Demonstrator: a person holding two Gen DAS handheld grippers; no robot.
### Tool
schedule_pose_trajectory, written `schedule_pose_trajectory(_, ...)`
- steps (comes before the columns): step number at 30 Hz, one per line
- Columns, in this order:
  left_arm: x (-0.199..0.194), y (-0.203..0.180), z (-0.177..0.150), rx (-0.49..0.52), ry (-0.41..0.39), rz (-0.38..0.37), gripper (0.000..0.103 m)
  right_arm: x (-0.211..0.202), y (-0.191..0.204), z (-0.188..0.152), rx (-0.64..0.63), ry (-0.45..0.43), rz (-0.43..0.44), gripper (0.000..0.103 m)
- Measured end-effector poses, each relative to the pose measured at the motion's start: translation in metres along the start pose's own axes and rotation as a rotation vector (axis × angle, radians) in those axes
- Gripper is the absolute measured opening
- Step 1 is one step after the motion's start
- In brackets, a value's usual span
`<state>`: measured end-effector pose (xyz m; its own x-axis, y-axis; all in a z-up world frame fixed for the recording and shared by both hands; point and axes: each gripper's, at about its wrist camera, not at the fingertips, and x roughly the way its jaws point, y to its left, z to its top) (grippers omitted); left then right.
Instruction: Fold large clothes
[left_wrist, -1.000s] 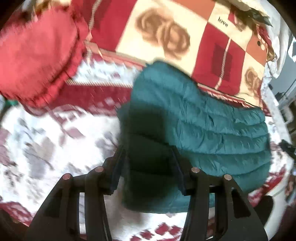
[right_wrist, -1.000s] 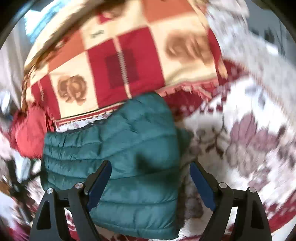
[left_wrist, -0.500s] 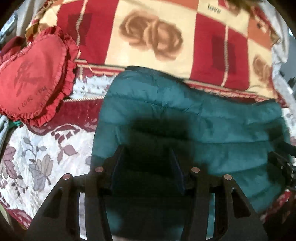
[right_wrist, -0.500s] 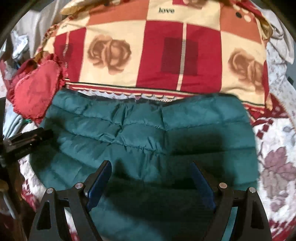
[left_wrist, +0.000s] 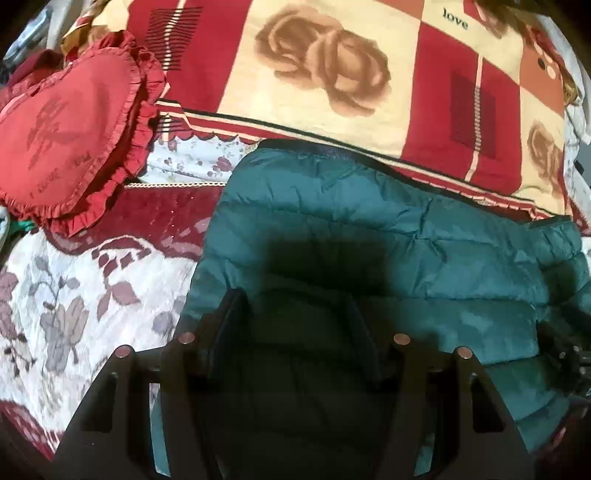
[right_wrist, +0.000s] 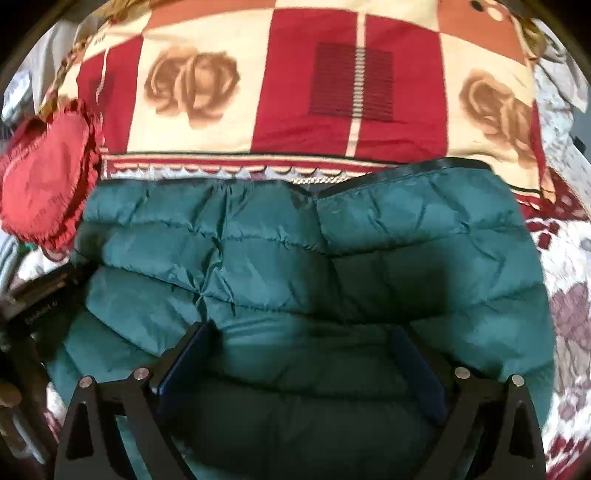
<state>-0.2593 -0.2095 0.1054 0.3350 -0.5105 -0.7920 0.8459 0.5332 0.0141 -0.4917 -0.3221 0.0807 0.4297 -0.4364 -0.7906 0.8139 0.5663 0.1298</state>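
— Where's the teal quilted puffer jacket (right_wrist: 258, 258)?
— Spread flat on the floral white-and-maroon bedspread (left_wrist: 66, 295), far edge against the red-and-cream rose-patterned blanket (right_wrist: 295, 92). Red frilled heart cushion (left_wrist: 66, 122) off to the left.
— Left gripper (left_wrist: 295, 325)?
— Poised over the jacket's left part, jaws opening, pads clear of the fabric.
— Right gripper (right_wrist: 303, 354)?
— Over the near middle, jaws opening wide, gripping nothing.

Dim, warm indoor light with a dark shadow pooled on the teal puffer jacket (left_wrist: 424, 258) near the lens, soft overall focus, slight blur, and strong fisheye bending with black corners.
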Motion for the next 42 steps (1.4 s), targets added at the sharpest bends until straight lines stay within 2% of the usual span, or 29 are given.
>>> schedule_pose_trajectory(10, -0.06, -0.012, -0.021, 0.007, -0.097, -0.014, 0.058, -0.066, 0.026, -0.025, -0.054, -0.127, -0.068, 0.097)
schedule_pose_trajectory(15, -0.082, -0.019, -0.034, 0.028, -0.129, -0.006, 0.058, -0.09, 0.03, -0.04, -0.031, -0.189, -0.084, 0.097)
schedule_pose_trajectory(22, -0.101, -0.021, -0.048, 0.025, -0.172, -0.008, 0.058, -0.097, 0.033, -0.052, -0.028, -0.182, -0.086, 0.097)
schedule_pose_trajectory(42, -0.105, -0.028, -0.063, 0.035, -0.168, 0.007, 0.058, -0.098, 0.04, -0.063, -0.029, -0.183, -0.091, 0.097)
